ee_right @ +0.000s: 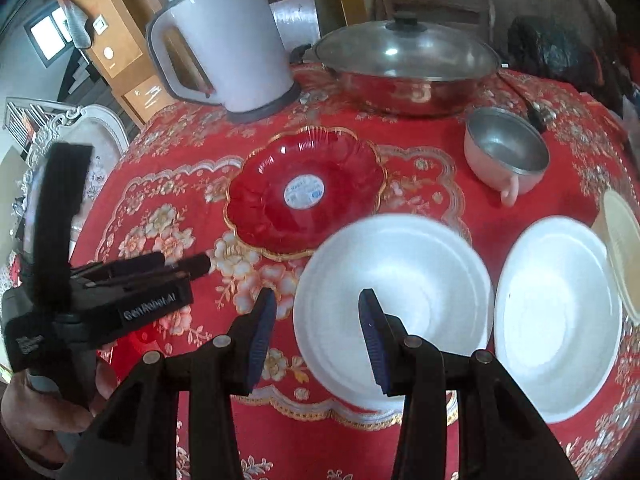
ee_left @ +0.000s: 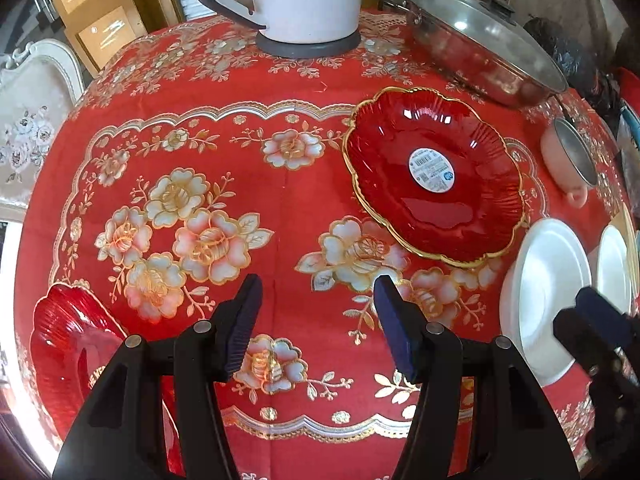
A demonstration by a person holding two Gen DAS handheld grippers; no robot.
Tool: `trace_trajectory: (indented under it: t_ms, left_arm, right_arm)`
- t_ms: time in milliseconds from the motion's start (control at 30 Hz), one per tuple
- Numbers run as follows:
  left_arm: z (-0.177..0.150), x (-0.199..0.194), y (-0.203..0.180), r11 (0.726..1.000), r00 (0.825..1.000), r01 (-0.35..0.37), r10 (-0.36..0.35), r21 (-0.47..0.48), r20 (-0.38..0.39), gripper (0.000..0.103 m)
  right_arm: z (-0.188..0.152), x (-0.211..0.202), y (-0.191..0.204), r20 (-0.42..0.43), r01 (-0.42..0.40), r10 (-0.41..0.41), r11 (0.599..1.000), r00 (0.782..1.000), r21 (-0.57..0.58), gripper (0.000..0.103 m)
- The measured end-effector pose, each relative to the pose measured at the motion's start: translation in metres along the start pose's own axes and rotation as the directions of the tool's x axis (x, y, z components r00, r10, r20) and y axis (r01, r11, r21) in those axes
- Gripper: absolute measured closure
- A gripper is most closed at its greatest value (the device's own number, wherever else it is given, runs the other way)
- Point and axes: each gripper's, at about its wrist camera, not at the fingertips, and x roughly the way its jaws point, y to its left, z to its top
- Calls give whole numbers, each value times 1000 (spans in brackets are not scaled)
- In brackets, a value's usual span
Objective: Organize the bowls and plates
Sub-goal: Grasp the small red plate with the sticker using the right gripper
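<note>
A red scalloped plate with a gold rim and a round sticker [ee_left: 434, 178] lies on the red flowered tablecloth; it also shows in the right wrist view [ee_right: 306, 192]. A second red plate [ee_left: 72, 340] lies upside down at the left edge. Two white bowls [ee_right: 394, 300] [ee_right: 558, 316] stand side by side at the right. A cream plate [ee_right: 622, 256] is at the far right. My left gripper [ee_left: 318, 294] is open and empty above bare cloth. My right gripper [ee_right: 318, 308] is open and empty over the near white bowl's left rim.
A white kettle [ee_right: 228, 52] stands at the back. A lidded steel pot [ee_right: 406, 68] stands at the back right. A pink cup with a metal lining [ee_right: 506, 156] stands to the right of the sticker plate. A pale upholstered chair [ee_left: 32, 128] is off the table's left side.
</note>
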Motion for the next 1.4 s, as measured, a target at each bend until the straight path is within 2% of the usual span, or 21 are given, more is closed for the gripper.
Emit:
trace_trajectory:
  t_ms: [367,633,700,1000,1233,1400]
  left_arm:
    - [13,1,8,999,1000,14,-14,-36,21,45]
    - [23,-3,4,1000,999,-19,20,-25,47,45]
    - [26,-3,4,999,998,-26,27,-22,49,45]
    - [36,14,7,999,999,-28,29,-41,13,45]
    - [45,27,7,998,1000,3,-3,-57,-10,45]
    - [52,30,7,998,999,19,-21,-66,-32,45]
  right_arm:
    - [26,-3,-5,72,9,-7,1000,997,-25,60]
    - [48,-7,-21,94,3,-5,1000,996,17,60]
    - [50,-5,-22,95,13,-13,1000,995,6,57]
    - [67,18,-30,53,-14,14,1000,999,-8,56]
    - [74,50,-54,-11,-57,58,995,998,78,56]
    - [81,64,-57,-23,-77,79,995,997,66,56]
